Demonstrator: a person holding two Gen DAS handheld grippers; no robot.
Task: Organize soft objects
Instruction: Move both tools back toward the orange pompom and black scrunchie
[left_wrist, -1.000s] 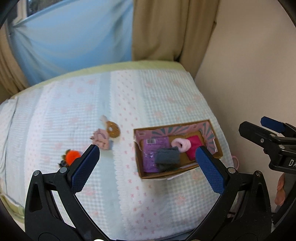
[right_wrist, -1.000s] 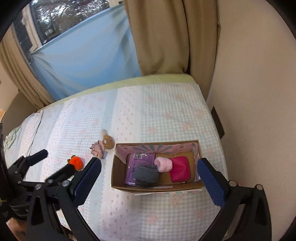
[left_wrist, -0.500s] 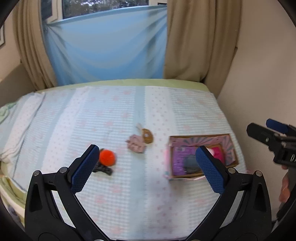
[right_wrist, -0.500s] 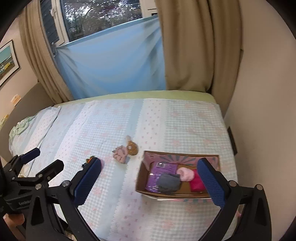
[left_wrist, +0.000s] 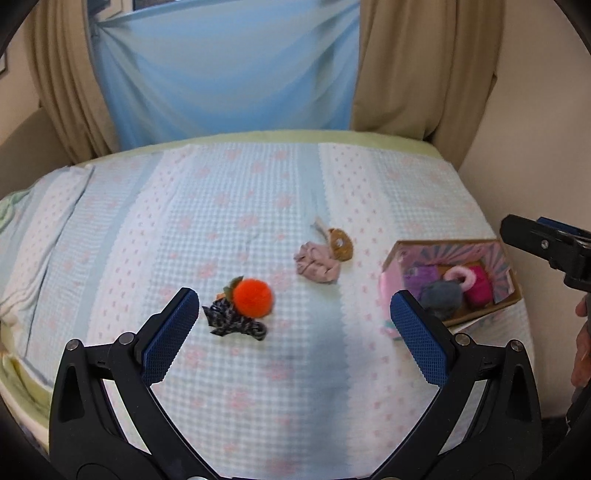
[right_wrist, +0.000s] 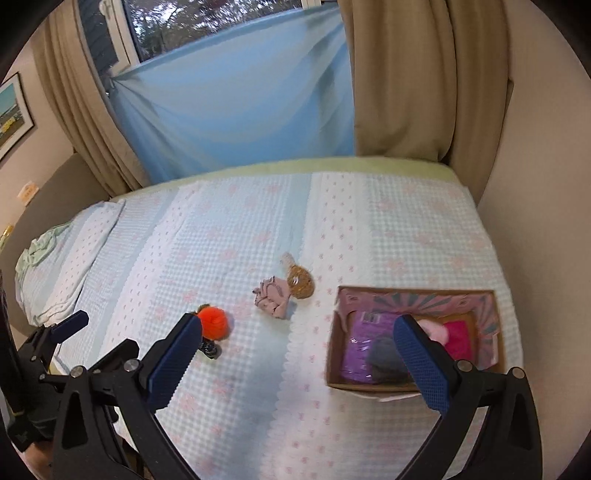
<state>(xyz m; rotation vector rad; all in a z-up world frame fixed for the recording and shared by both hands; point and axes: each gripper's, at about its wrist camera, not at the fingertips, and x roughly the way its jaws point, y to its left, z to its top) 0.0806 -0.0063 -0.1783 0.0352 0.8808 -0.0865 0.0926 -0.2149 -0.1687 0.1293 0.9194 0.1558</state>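
Both grippers hang above the bed with nothing between their blue pads. Left gripper (left_wrist: 295, 328) is spread wide and looks down on the orange pom-pom (left_wrist: 254, 298), which sits on the bedspread (left_wrist: 240, 206) just inside its left finger and rests against a dark patterned scrunchie (left_wrist: 236, 323). That aim suggests the pom-pom pair is the next pick: the jaws are already wide enough to straddle it.

Right gripper (right_wrist: 297, 360) is likewise spread and empty, held over the near right part of the bed, with its right finger covering part of the cardboard box (right_wrist: 334, 354).

The box sits close to the bed's right edge, beside the wall, and already holds a purple packet (right_wrist: 356, 343), a grey soft piece (right_wrist: 384, 354), a pale pink ring (left_wrist: 461, 277) and a magenta piece (right_wrist: 461, 338). So sorting is partly done.

Three or four items are left outside it. Near the middle of the bed, a pale pink scrunchie (left_wrist: 316, 262) touches a brown plush piece (left_wrist: 340, 243), both well apart from the box. Gathering loose pieces into one open container keeps them from scattering across the soft cover.
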